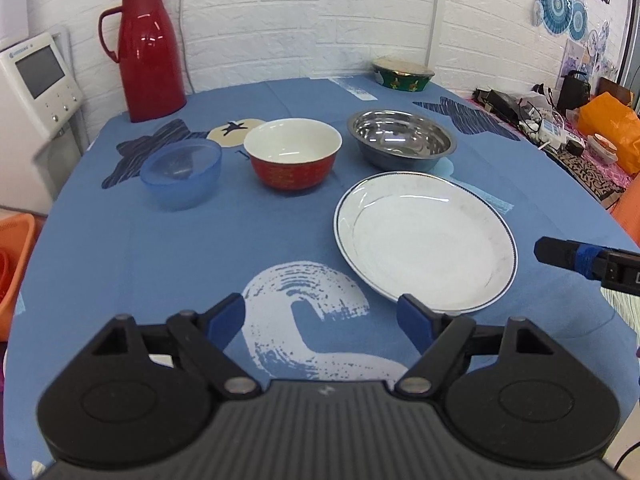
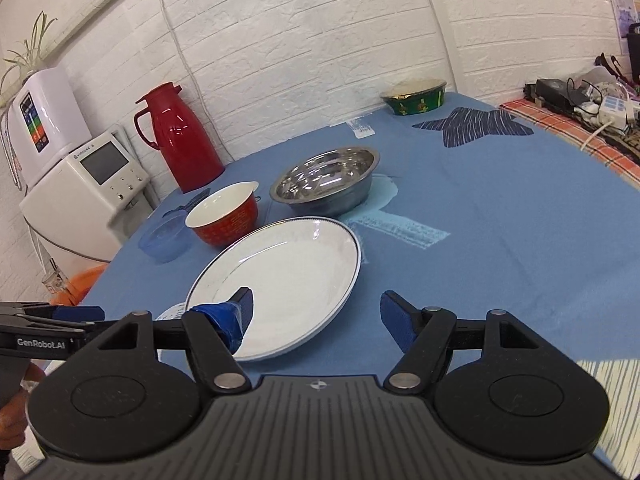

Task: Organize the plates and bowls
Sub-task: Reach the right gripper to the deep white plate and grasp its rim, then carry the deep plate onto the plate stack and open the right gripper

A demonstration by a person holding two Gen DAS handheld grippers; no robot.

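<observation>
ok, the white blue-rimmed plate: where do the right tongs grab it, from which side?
Take the white blue-rimmed plate by its near raised rim, coming in low from the front. It lies flat on the blue tablecloth, so only the upturned edge gives purchase. The right tongs are open, already beside that edge.

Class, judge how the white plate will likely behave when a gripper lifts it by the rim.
The white plate looks glazed, so probably slippery. It appears ceramic: likely stiff, fragile. Gripped at one edge, it may tilt.

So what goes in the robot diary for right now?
left gripper: open, empty | right gripper: open, empty | white plate: on table, untouched | bowls: unstacked
</observation>
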